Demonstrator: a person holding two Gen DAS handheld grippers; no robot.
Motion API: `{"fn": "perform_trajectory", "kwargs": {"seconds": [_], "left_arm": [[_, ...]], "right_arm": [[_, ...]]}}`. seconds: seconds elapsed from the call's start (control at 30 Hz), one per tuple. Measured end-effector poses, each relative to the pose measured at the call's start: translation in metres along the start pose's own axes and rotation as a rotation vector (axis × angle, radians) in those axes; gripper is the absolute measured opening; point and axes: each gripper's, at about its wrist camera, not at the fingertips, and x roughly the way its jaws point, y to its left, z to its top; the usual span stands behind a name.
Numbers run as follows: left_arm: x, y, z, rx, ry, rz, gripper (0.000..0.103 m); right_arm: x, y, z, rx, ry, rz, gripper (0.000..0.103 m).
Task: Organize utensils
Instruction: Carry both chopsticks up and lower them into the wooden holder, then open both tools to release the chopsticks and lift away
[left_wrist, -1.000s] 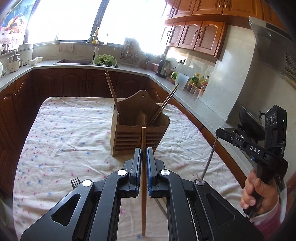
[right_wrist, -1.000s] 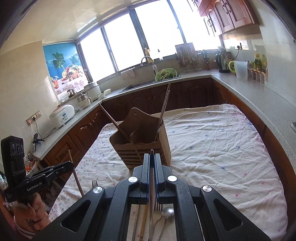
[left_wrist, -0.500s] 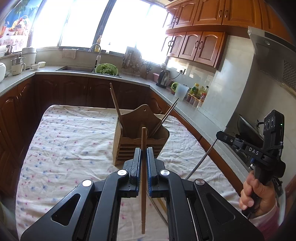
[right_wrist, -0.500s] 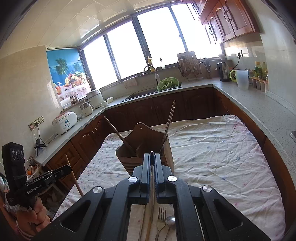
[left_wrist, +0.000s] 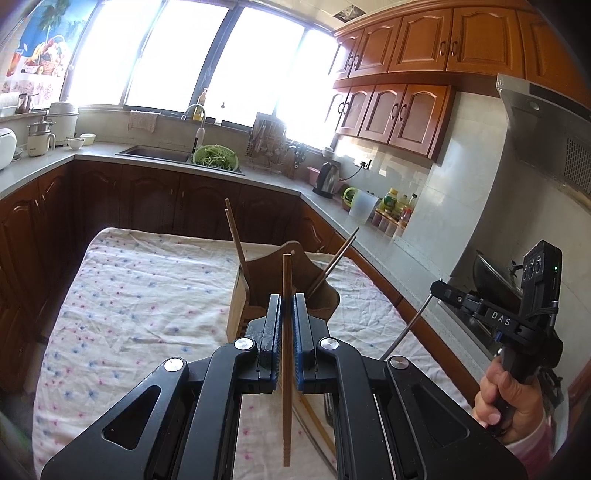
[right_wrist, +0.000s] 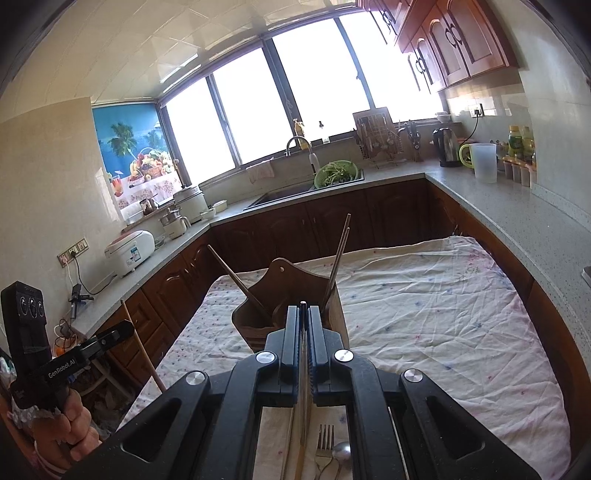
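- Utensils: the wooden slatted utensil holder (left_wrist: 280, 291) stood on the flowered tablecloth (left_wrist: 140, 295), chopsticks already leaning inside.
- The left gripper (left_wrist: 285, 317), jaws clamped, held a brown wooden chopstick (left_wrist: 286, 369) upright, short of the holder; it should clear the rim before letting go.
- The right gripper (right_wrist: 303, 328) pinched a thin metal chopstick (right_wrist: 303, 413); a steel fork (right_wrist: 325, 446) and spoon (right_wrist: 341, 452) lay beneath.

Ahead of me a green colander (right_wrist: 337, 172) of greens sits by the sink (right_wrist: 280, 195), a black kettle (right_wrist: 446, 147) and white jug (right_wrist: 484, 162) stand on the counter, a rice cooker (right_wrist: 129, 253) left, wooden cabinets (left_wrist: 413, 59) overhead
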Motion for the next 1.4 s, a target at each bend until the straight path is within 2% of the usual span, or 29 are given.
{"fn": "perform_trajectory", "kwargs": {"seconds": [0.17, 0.43, 0.63, 0.8, 1.0, 1.2, 1.4], "left_arm": [[0.002, 0.001, 0.028, 0.004, -0.07, 0.0, 0.005], [0.015, 0.001, 0.086, 0.021, -0.234, 0.022, 0.005], [0.045, 0.013, 0.108, 0.007, -0.292, 0.054, 0.005], [0.074, 0.029, 0.1, -0.033, -0.306, 0.087, 0.005], [0.098, 0.04, 0.069, -0.048, -0.291, 0.124, 0.005], [0.121, 0.046, 0.046, -0.064, -0.223, 0.133, 0.005], [0.14, 0.05, 0.027, -0.076, -0.149, 0.135, 0.005]], "right_arm": [[0.0, 0.001, 0.024, 0.006, -0.056, 0.008, 0.004], [0.007, 0.004, 0.079, -0.002, -0.171, 0.012, 0.004], [0.031, 0.0, 0.105, 0.002, -0.201, 0.001, 0.004], [0.059, -0.007, 0.102, 0.001, -0.173, -0.021, 0.004], [0.09, -0.02, 0.074, 0.027, -0.116, -0.035, 0.004], [0.11, -0.027, 0.049, 0.053, -0.069, -0.045, 0.004], [0.123, -0.036, 0.038, 0.08, -0.023, -0.053, 0.004]]}}
